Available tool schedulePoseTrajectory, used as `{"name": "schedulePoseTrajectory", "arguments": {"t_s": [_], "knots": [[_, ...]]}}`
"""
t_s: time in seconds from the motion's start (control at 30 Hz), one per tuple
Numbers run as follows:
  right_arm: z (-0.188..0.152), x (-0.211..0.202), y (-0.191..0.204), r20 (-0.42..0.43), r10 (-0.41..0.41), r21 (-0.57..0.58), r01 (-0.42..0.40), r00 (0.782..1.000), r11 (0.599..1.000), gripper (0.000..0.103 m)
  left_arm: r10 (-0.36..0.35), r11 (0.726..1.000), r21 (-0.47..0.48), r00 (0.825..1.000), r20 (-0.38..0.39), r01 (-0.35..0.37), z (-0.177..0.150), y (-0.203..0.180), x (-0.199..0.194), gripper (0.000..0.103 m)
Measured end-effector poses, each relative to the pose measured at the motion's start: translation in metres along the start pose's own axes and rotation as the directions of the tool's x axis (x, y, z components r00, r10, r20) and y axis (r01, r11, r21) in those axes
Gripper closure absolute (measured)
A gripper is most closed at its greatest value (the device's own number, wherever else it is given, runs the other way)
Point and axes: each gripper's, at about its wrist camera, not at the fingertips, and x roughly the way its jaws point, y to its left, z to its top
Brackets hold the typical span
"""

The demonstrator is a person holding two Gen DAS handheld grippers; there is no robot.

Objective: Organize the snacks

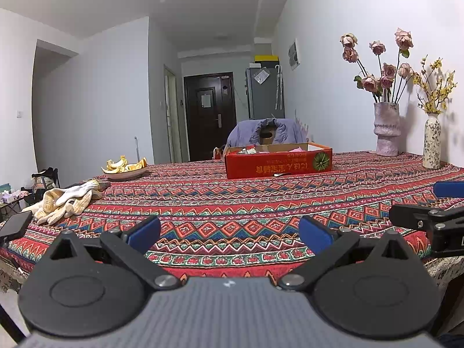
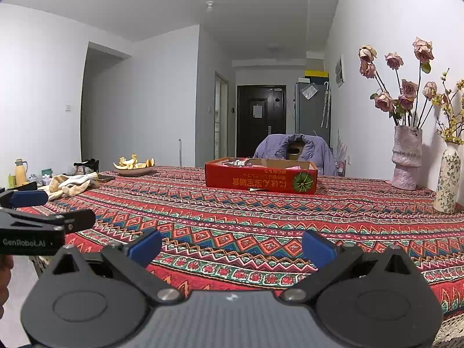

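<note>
On the far half of the table (image 1: 261, 203), which is spread with a red patterned cloth, a red cardboard box (image 1: 278, 163) stands open-topped with snack packets (image 1: 246, 150) showing over its rim. The left tool (image 1: 229, 233) hovers over the near edge with its blue pads spread wide and nothing between them; the right tool (image 2: 232, 245) does the same, jaws wide apart and empty. Each view catches the other tool at its side.

The left view alone shows a dark phone (image 1: 16, 223) overhanging the left corner of the table, just beside a heap of knitted gloves (image 1: 66, 201). The right view alone shows a yellow flask (image 2: 21, 171) on a low surface beyond the left edge, and a bit of a hand at its own left border.

A plate of peel (image 2: 134, 165) sits near the far left edge. Two vases (image 2: 407, 156) of flowers stand along the right edge by the wall. Between the tools and the box the cloth lies bare and wide.
</note>
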Motion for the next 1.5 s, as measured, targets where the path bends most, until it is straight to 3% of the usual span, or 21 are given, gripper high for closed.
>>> {"name": "schedulePoseTrajectory", "arguments": {"t_s": [1.5], "knots": [[0.0002, -0.0008, -0.0013, -0.001, 0.000, 0.005, 0.000, 1.000, 1.000, 0.000, -0.005, 1.000, -0.020, 1.000, 0.002, 0.005, -0.0005, 0.0002, 0.0004, 0.000]]}}
